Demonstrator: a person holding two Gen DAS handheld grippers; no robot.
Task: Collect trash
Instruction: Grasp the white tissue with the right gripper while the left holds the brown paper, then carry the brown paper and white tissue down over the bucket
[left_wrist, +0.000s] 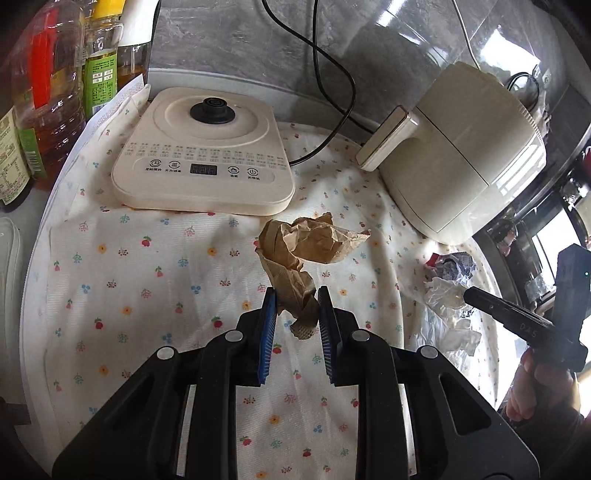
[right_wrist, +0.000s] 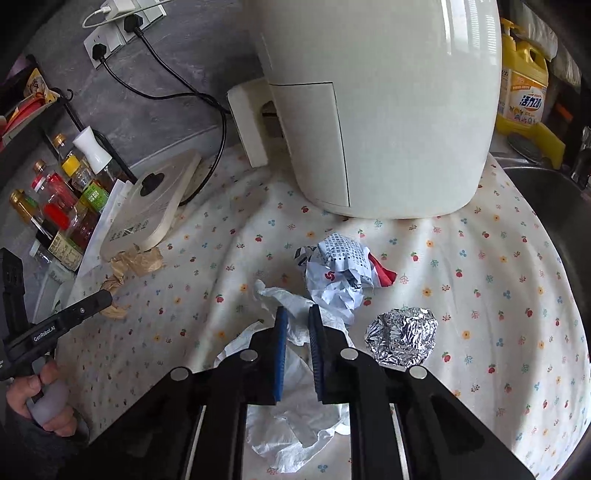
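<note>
With the left hand-held gripper (left_wrist: 296, 302) clamped on the brown paper wad (left_wrist: 306, 251) mid-table and the right hand-held gripper (right_wrist: 295, 317) pinched on the white plastic bag (right_wrist: 295, 417) near the front edge, lift both slowly so neither slips, I'd judge.

Left claw (left_wrist: 295, 295) points steeply down, its blue pads pinched nearly together. At its 3 o'clock, a hand (left_wrist: 543, 384) holds the right claw (right_wrist: 297, 314), likewise pinched narrow.
</note>
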